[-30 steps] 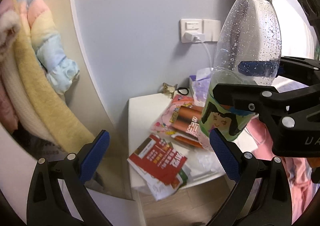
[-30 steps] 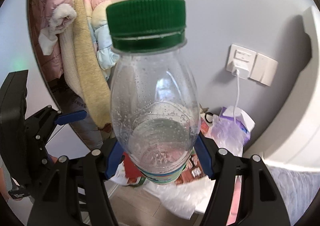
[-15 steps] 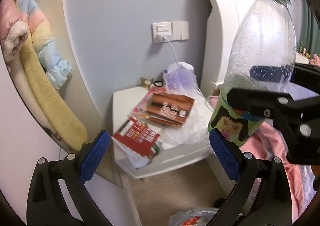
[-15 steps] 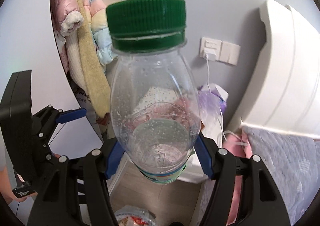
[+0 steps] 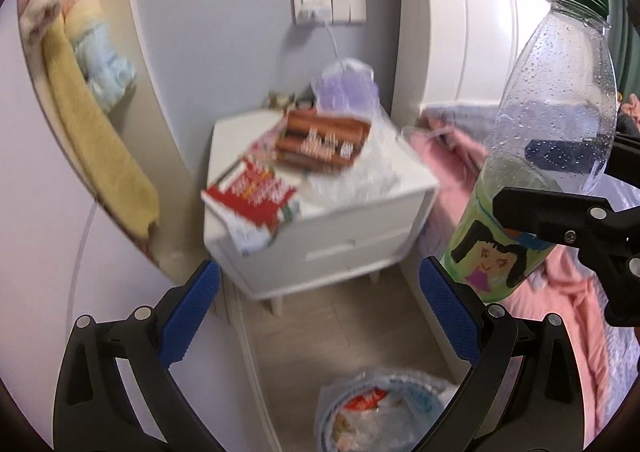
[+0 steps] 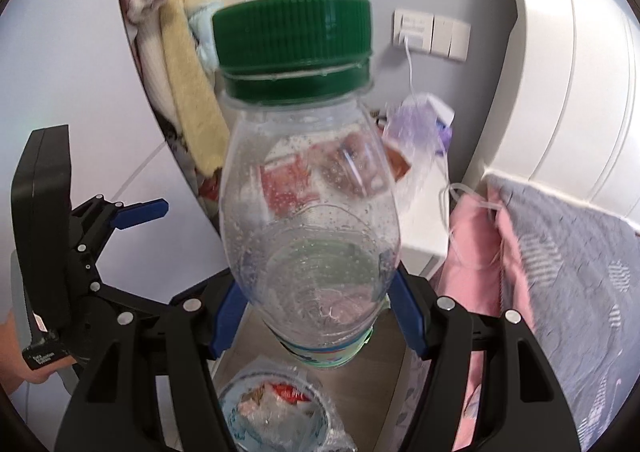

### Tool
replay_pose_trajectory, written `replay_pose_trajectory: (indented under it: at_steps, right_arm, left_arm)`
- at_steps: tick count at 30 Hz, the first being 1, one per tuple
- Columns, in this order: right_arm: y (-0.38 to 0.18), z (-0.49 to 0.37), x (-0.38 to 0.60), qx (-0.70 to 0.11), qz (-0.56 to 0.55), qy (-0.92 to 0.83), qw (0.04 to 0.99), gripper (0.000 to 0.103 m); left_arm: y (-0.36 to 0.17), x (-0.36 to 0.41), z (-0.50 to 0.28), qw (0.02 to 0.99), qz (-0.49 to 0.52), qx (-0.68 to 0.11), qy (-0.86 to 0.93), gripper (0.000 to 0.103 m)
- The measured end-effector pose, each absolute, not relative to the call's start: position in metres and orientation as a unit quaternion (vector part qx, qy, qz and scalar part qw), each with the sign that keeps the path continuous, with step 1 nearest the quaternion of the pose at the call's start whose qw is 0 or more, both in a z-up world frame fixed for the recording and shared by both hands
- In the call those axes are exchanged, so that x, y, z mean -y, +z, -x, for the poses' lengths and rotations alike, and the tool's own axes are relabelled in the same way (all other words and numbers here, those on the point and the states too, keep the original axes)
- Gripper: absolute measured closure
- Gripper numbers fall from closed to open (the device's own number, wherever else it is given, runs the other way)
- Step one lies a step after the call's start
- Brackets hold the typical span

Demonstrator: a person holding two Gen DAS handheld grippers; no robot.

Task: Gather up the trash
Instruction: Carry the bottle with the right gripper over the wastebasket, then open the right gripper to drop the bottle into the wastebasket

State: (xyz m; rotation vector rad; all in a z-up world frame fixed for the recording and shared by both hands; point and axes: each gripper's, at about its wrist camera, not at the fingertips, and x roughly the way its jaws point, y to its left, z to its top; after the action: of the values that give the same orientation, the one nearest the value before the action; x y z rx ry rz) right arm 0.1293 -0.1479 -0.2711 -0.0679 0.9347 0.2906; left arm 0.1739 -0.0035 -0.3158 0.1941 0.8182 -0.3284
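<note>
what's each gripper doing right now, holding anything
left gripper: open, nothing between its pads.
right gripper: closed on the empty plastic bottle with the green cap, held upright.

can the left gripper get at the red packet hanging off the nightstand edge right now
Probably yes: the left gripper is open and empty, and nothing lies between it and the red packet; the bottle sits off to the side.

Soft daylight, motion blur, fisheye warping

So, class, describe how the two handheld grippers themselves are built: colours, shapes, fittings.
Both the left gripper and right gripper are matte black, angular frames with silver screw heads. Each finger ends in a flat blue textured pad. A boxy black body with a small white-lettered label sits behind the left one.
</note>
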Motion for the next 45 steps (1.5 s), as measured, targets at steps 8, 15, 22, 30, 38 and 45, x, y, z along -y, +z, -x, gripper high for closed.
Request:
replay_pose_trajectory:
  at_steps: [8,15,22,30,38,45]
  right_arm:
    - [-0.355,-0.087,0.145,-0.496,0.039,0.182,0.848,0.041]
    - [-0.433,-0.056,0.142,-0.546,0.036,0.193,0.815,0.041]
    - [-0.5,-0.035,0.136,-0.582,0.044,0.203,0.786,0.041]
    - [-0.575,-0.021,0.122,-0.624,0.061,0.208,0.751,0.041]
    - [-0.616,-0.026,0.114,-0.644,0.066,0.218,0.731,0.041]
    - [-0.643,-0.03,0.113,-0.647,0.067,0.227,0.725,0.041]
  left_arm:
    - [-0.402,0.001,-0.127,0.875,-0.12,-0.445,-0.147,0.006]
    - [-0.473,0.007,-0.083,0.843,-0.171,-0.481,-0.172,0.006]
    - [-0.535,0.014,-0.049,0.813,-0.194,-0.512,-0.2,0.006]
    - [-0.587,0.008,-0.024,0.78,-0.226,-0.54,-0.224,0.006]
    - [-0.618,0.005,-0.016,0.763,-0.243,-0.547,-0.244,0.006]
    - [-0.637,0.017,-0.017,0.756,-0.243,-0.547,-0.266,0.006]
